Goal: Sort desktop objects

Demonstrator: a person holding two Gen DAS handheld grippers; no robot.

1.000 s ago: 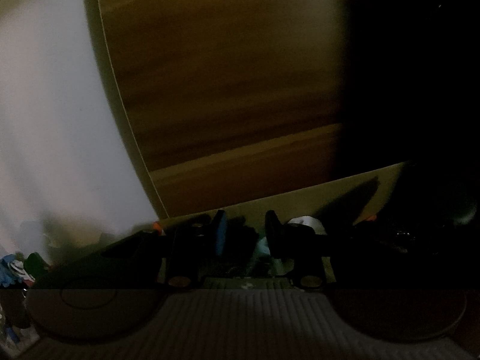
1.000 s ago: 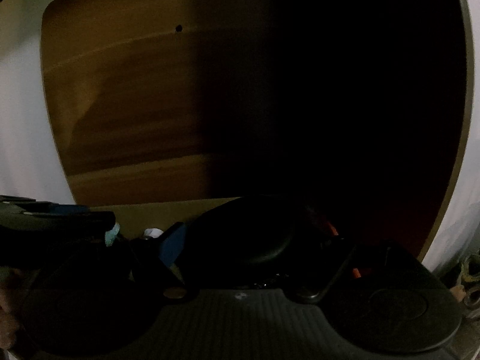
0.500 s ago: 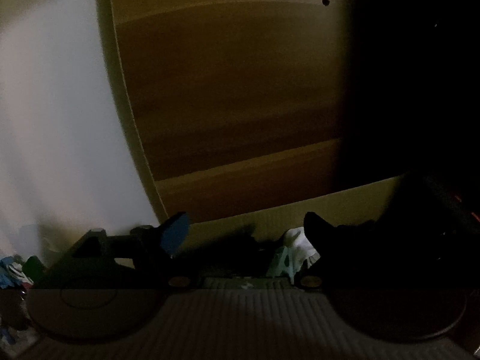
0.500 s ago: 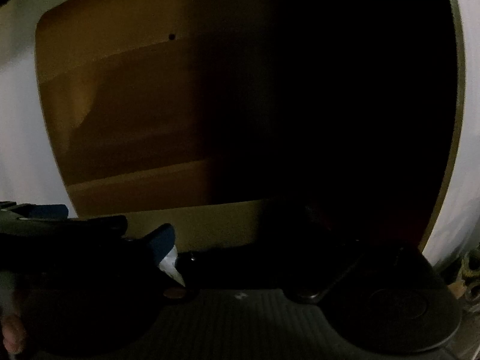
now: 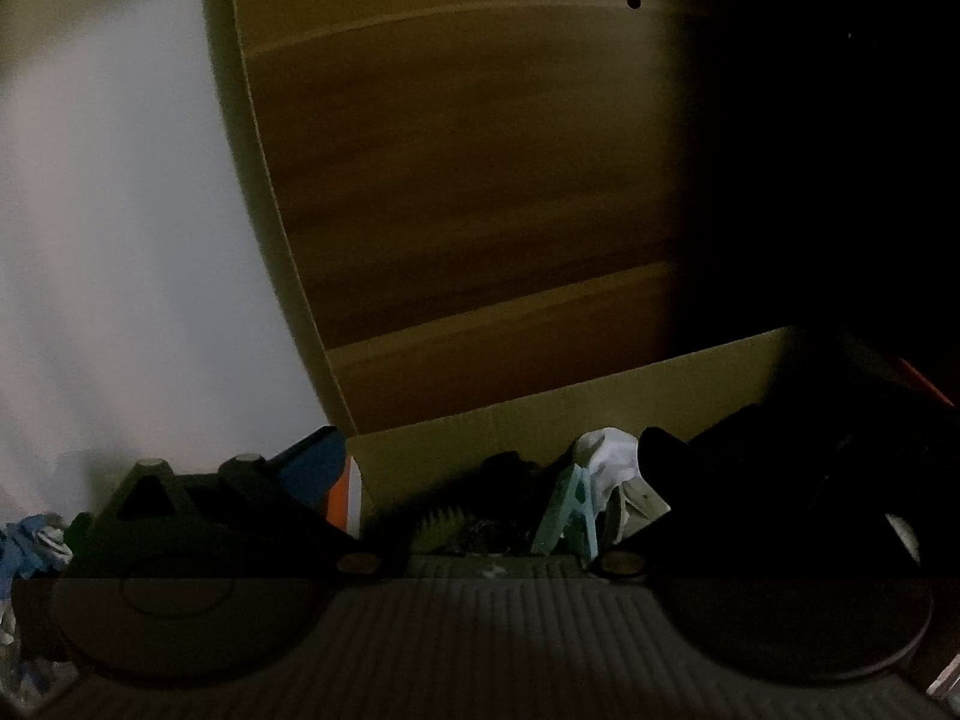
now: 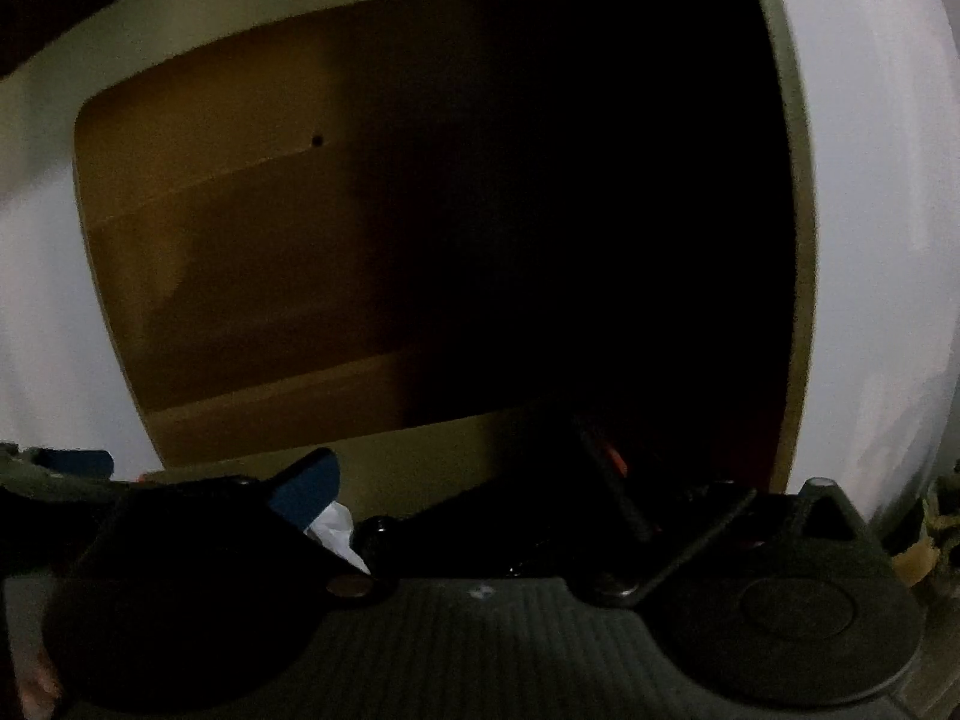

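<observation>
White wall (image 5: pixel 120 210) far out to the left of the left tongs (image 5: pixel 489 480), dimly lit. Low against it, outside the blue-padded finger (image 5: pixel 318 468), a blue-and-white crumpled bundle (image 5: pixel 30 546), too blurred to name. Straight ahead of the tips, a brown wood-grain panel (image 5: pixel 450 210) with one small dark hole (image 5: pixel 634 0), fading to black toward the right. Below the panel, a tan cardboard wall (image 5: pixel 570 420) running across just beyond the tips. Left tongs released, spread wide, gripping nothing. In the gap between the fingers, left to right: something green and spiky (image 5: pixel 441 525), half lost in shadow; a mint clothespin (image 5: pixel 570 516) leaning upright; a white crumpled cloth (image 5: pixel 612 462) touching the clothespin and pressed close to the dark finger. Past that finger, a black mass (image 5: pixel 780 480), shape swallowed by the dark. Right tongs (image 6: pixel 480 516) also released, fingers wide apart, holding nothing, with the white cloth just beside the inner face of their blue pad. Ahead, toward their right finger, an orange-red glint (image 6: pixel 612 456) amid near-total blackness. More pale wall curving away on the far right.
</observation>
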